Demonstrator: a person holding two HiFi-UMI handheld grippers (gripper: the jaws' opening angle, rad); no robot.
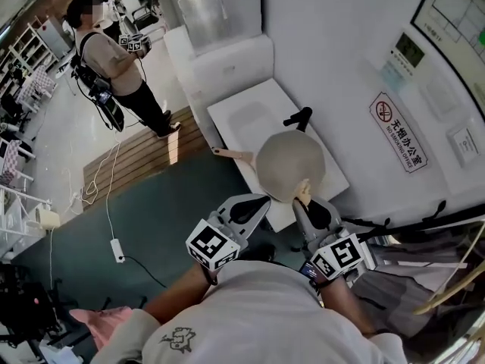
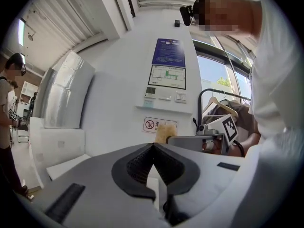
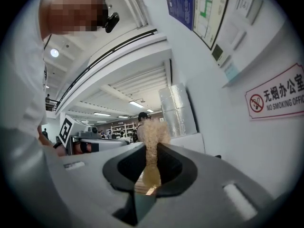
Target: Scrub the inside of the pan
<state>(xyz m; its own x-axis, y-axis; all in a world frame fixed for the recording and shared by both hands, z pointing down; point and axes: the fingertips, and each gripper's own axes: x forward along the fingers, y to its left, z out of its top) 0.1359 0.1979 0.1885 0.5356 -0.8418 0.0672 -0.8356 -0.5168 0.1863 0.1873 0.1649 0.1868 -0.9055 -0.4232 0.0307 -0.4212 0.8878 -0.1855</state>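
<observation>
The round grey-brown pan [image 1: 290, 165] lay on the white table [image 1: 242, 116], just past the two grippers. Its light wooden handle [image 1: 229, 155] pointed left. The right gripper [image 1: 306, 200] was squeezed tight on a tan, fuzzy scrubber [image 3: 153, 132]. The bushy end stuck out towards the pan's near edge, most likely so it could rub the inside. The scrubber looked rough and stringy, while the pan looked smooth and dull. The left gripper [image 2: 153, 148] was pressed together with nothing in it. It sat near the handle side, maybe ready to keep the pan from sliding. A black bent bar [image 1: 298, 117] stood just behind the pan. Far off to the left, another person [image 1: 114, 59] stood on the floor.
</observation>
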